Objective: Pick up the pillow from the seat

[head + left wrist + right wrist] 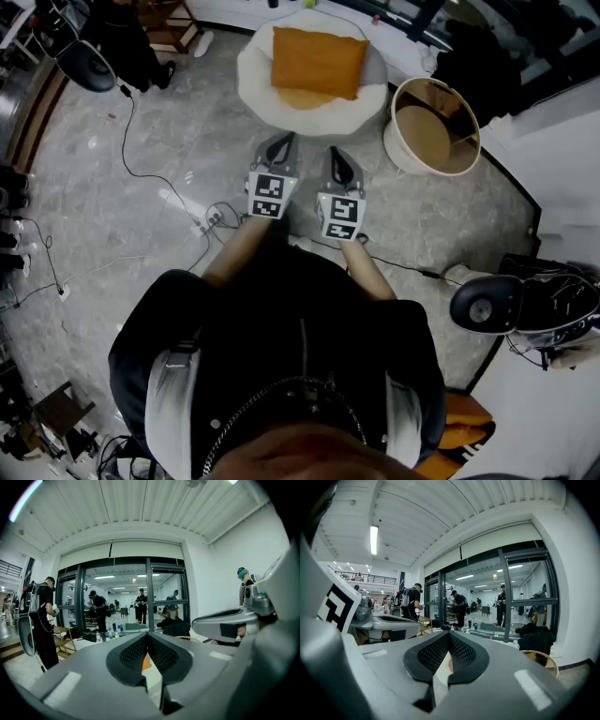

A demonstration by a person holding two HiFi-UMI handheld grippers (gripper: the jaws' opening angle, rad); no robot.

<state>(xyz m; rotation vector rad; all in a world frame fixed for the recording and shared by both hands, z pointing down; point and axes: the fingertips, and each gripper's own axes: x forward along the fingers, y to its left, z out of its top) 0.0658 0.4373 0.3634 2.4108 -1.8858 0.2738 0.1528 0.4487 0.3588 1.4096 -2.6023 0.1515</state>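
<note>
An orange pillow (pixel 318 60) lies on a round white seat (pixel 258 89) at the top middle of the head view. My left gripper (pixel 280 142) and right gripper (pixel 339 159) hang side by side over the floor, a short way in front of the seat. Both are shut with nothing between their tips. In the left gripper view the left gripper (pixel 147 635) has its tips together, and a sliver of the orange pillow (pixel 146 663) shows below them. The right gripper (pixel 449 636) looks the same in its own view.
A round tan tub (pixel 434 127) stands right of the seat. Cables (pixel 141 173) run across the marble floor at left. A rolling chair base (pixel 86 66) sits far left and equipment (pixel 525 305) at right. Several people stand behind glass doors (pixel 117 606) beyond.
</note>
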